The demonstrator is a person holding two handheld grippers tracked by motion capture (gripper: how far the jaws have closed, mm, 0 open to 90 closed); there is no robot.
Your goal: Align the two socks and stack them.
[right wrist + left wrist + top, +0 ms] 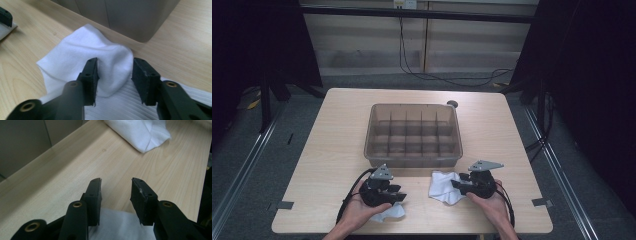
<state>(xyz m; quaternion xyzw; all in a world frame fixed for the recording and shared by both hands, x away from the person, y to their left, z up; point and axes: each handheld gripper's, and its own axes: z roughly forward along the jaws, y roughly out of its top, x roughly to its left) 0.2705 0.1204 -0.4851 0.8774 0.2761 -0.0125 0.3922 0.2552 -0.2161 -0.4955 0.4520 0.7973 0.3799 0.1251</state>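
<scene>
Two white cloths lie on the near part of the wooden table (337, 130). One cloth (391, 213) (120, 225) sits under my left gripper (398, 194) (116, 181); its jaws stand apart over bare wood with nothing between them. The other cloth (442, 186) (82, 50) (142, 132) is crumpled just in front of the bin. My right gripper (457, 184) (115, 61) is over it. Its jaws stand apart with a raised fold of this cloth between them, and a gap shows at the right-hand pad. A hand holds each gripper from the table's near edge.
A translucent grey bin (413, 135) (130, 15) with a grid of dividers stands mid-table, close behind both grippers. A small dark round object (452, 104) lies behind its right corner. Tape marks (284, 204) sit at the near corners. The table's near edge is just below the hands.
</scene>
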